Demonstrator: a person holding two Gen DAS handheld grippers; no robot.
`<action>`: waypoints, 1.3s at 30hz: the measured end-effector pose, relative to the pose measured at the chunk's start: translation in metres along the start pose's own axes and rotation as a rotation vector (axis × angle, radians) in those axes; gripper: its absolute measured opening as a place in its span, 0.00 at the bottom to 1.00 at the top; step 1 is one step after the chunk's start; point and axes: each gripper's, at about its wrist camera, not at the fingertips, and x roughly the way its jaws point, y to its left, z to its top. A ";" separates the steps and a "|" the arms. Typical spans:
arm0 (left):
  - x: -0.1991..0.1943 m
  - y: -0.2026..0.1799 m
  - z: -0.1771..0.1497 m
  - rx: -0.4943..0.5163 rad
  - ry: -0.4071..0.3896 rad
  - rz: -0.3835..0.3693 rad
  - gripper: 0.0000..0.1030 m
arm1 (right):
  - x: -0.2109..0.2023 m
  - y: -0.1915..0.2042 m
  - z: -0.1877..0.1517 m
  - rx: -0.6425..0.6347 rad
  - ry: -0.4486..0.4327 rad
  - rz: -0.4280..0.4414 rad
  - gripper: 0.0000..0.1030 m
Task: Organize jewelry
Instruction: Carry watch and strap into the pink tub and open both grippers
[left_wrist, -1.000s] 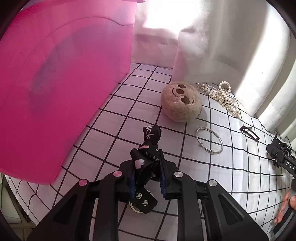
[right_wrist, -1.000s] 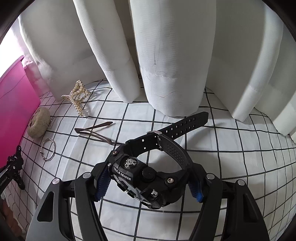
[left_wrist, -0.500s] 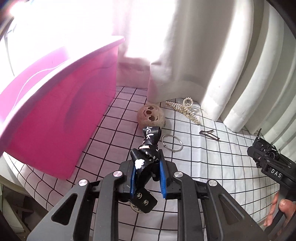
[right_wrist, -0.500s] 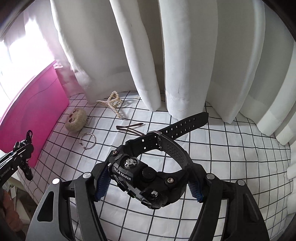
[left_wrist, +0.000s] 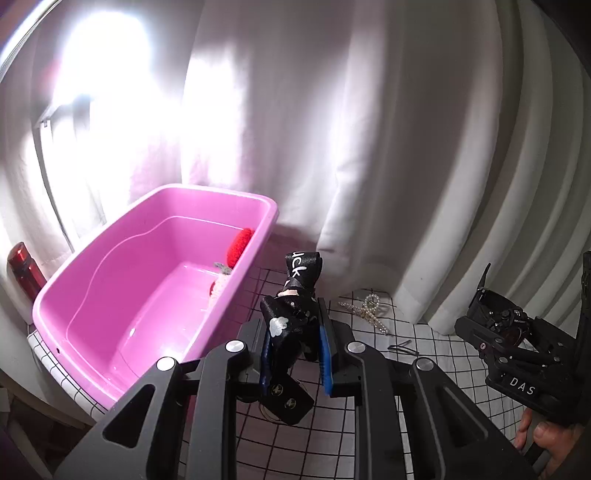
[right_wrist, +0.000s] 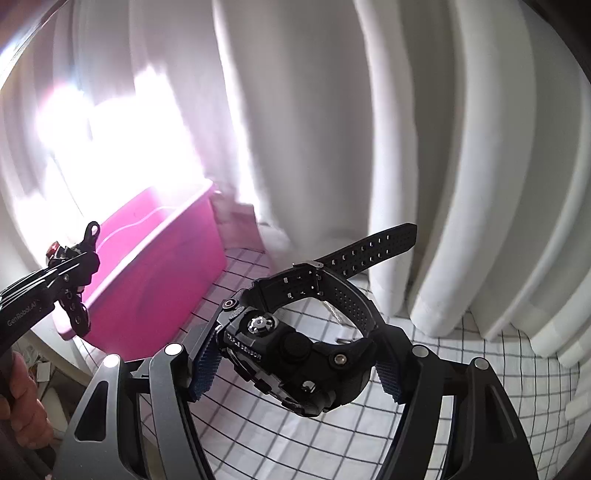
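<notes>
My left gripper (left_wrist: 294, 354) is shut on a black fabric keychain strap (left_wrist: 295, 299) with white lettering, held in the air just right of the pink plastic tub (left_wrist: 122, 295). My right gripper (right_wrist: 295, 363) is shut on a black digital watch (right_wrist: 295, 347), lifted above the checked cloth; it also shows at the right of the left wrist view (left_wrist: 517, 343). The tub shows at the left of the right wrist view (right_wrist: 155, 273), with the left gripper (right_wrist: 70, 284) in front of it. A red and white knitted item (left_wrist: 236, 254) lies inside the tub.
A pearl hair claw (left_wrist: 369, 310) and a dark hair clip (left_wrist: 404, 347) lie on the white checked tablecloth (left_wrist: 436, 362) near the white curtain (left_wrist: 369, 147). A red bottle (left_wrist: 24, 269) stands left of the tub. The table edge runs below the tub.
Both grippers have risen well above the table with their items. The left view now looks down into the tub; the plush face and metal ring have dropped out of sight.
</notes>
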 end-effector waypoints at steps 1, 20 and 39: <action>-0.003 0.008 0.006 -0.005 -0.011 0.014 0.19 | 0.000 0.010 0.008 -0.018 -0.011 0.018 0.65; 0.026 0.174 0.024 -0.144 0.048 0.249 0.19 | 0.103 0.214 0.092 -0.326 0.057 0.285 0.65; 0.082 0.217 0.001 -0.175 0.188 0.296 0.20 | 0.185 0.244 0.081 -0.355 0.231 0.190 0.65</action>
